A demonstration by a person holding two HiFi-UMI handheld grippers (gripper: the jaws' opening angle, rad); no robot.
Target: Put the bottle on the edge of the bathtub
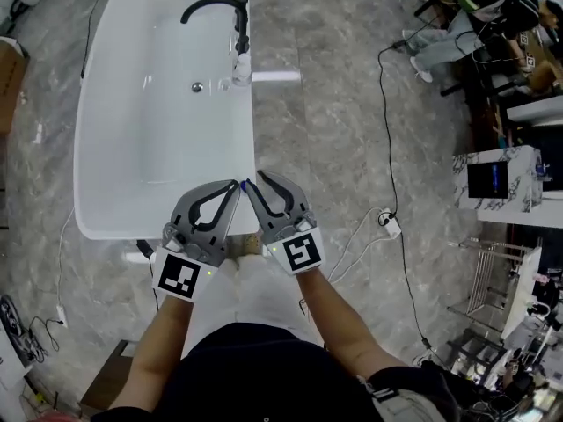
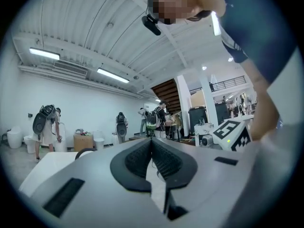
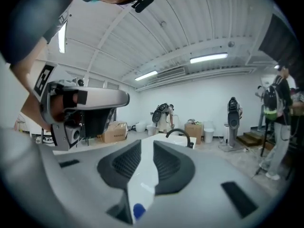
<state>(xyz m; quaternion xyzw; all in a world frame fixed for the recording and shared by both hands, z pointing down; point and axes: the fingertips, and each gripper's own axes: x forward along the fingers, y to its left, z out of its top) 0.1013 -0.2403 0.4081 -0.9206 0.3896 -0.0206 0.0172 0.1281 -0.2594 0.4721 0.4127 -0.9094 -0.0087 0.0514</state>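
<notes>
A small pale bottle (image 1: 241, 67) stands upright on the right rim of the white bathtub (image 1: 106, 174), just below the black faucet (image 1: 230, 7). Both grippers hover over the tub's near right corner, close to the person's body and far from the bottle. My left gripper (image 1: 236, 184) (image 2: 152, 144) is shut with nothing between its pads. The right gripper (image 1: 252, 183) (image 3: 147, 144) has its jaws slightly apart and holds nothing; their tips nearly touch the left gripper's. In the right gripper view the faucet (image 3: 179, 134) shows ahead past the jaws.
Grey marble floor runs to the right of the tub. A black cable (image 1: 384, 130) and a white power strip (image 1: 390, 226) lie there. A cardboard box (image 1: 9, 76) sits at the far left, shelving and equipment (image 1: 501, 178) at the right. Several people stand in the background.
</notes>
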